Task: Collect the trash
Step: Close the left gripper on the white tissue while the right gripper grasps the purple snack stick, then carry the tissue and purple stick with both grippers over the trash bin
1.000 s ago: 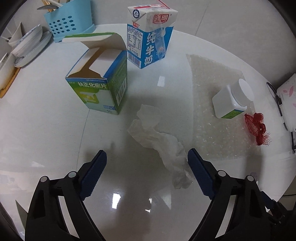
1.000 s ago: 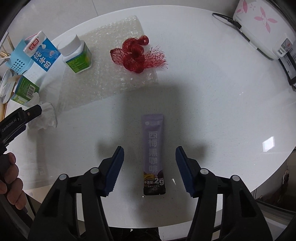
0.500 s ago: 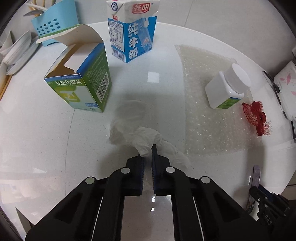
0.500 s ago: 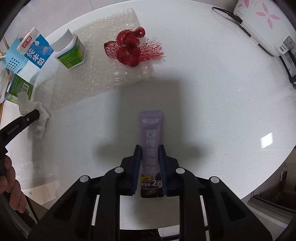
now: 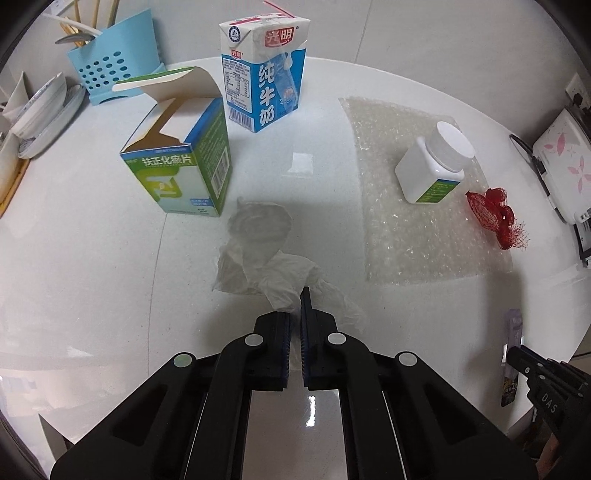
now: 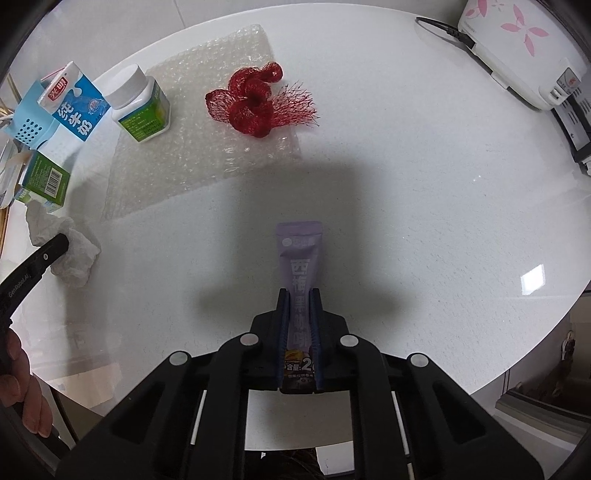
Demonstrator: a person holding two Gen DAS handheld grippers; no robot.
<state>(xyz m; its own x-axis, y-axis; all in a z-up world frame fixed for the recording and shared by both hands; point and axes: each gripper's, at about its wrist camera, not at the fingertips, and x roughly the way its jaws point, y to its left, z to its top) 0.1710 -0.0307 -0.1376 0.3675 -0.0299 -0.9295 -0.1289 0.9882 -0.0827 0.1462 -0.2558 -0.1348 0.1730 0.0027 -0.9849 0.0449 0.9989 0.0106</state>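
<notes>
Pinching the crumpled tissue [image 5: 275, 271] in my left gripper [image 5: 294, 317] and the purple sachet [image 6: 298, 273] in my right gripper [image 6: 299, 314], I am lifting both straight off the white table [image 6: 406, 184], gripping firmly.

I see a blue utensil holder [image 5: 110, 74] beside stacked plates [image 5: 44, 114], and a white flowered appliance [image 6: 517, 48] with its black cable [image 6: 443, 29].

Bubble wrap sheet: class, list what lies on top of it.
On the bubble wrap sheet stand a white bottle and a red mesh net. The wrap is see-through; only white table shows beneath.
</notes>
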